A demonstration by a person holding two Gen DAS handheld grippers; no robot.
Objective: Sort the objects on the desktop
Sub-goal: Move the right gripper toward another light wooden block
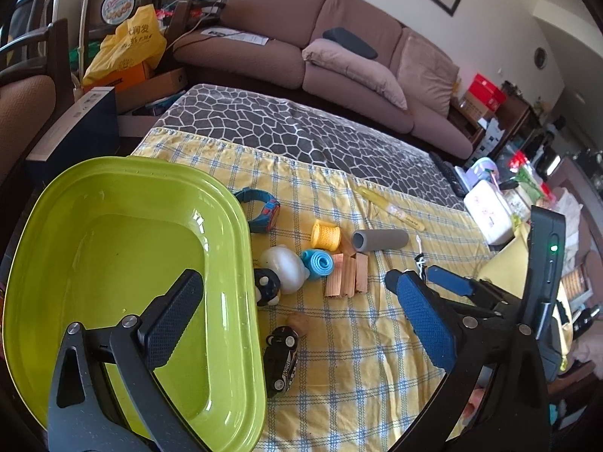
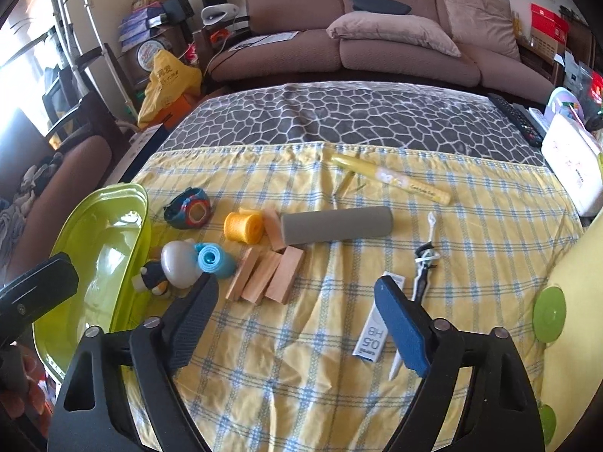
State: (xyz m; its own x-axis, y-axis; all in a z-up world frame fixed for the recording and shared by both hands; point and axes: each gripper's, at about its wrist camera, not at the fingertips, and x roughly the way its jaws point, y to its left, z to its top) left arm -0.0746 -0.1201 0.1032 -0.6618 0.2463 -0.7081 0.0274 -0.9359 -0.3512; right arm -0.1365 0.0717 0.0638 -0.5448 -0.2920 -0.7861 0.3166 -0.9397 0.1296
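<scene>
A lime green tub (image 1: 233, 203) stands at the left of the yellow checked cloth (image 2: 301, 358). My left gripper (image 1: 294, 277) is open, one finger over the tub and the other over the cloth, above a black toy car (image 1: 280, 361). My right gripper (image 2: 296, 282) hangs open over bare cloth, just short of three wooden blocks (image 2: 264, 275). A lead case (image 2: 371, 335) lies by its blue finger (image 2: 399, 320). Around the blocks lie a grey tube (image 2: 335, 228), a yellow spool (image 2: 243, 226), a blue roll (image 2: 215, 261), a penguin toy (image 2: 173, 267) and a blue watch (image 2: 188, 209).
A yellow pen tube (image 2: 392, 182) and a black-and-white clip (image 2: 424, 260) lie further right. A white box (image 2: 573, 165) and remotes (image 2: 516, 116) sit at the far right. A dark patterned cover (image 2: 339, 116) and a brown sofa (image 2: 358, 37) lie behind.
</scene>
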